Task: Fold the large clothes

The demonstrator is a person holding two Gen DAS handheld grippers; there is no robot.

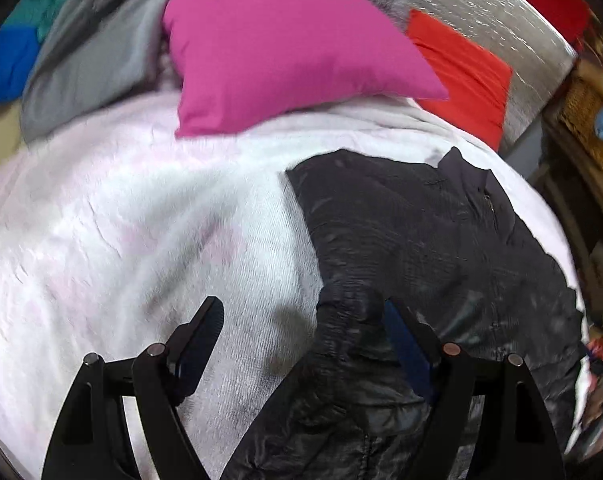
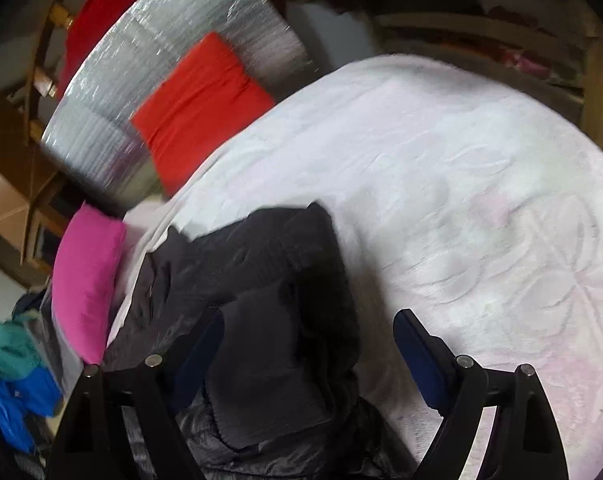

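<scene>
A black puffy jacket (image 1: 421, 232) lies spread on a white blanket (image 1: 141, 240), to the right in the left wrist view. My left gripper (image 1: 303, 320) hangs over its near left edge, jaws wide apart. A raised fold of sleeve (image 1: 349, 320) sits between them, close to the right finger, and no pad presses on it. In the right wrist view the jacket (image 2: 261, 248) shows a dark grey ribbed part (image 2: 269, 380) folded on top. My right gripper (image 2: 309, 328) stands open over that part, its right finger above the bare blanket (image 2: 461, 180).
A pink pillow (image 1: 285, 48) and a red cushion (image 1: 461, 76) rest at the blanket's far end against a silver foil panel (image 1: 481, 8). Grey cloth (image 1: 93, 60) and blue and teal garments (image 1: 5, 64) are piled at the far left. Wooden furniture (image 2: 581, 60) borders the bed.
</scene>
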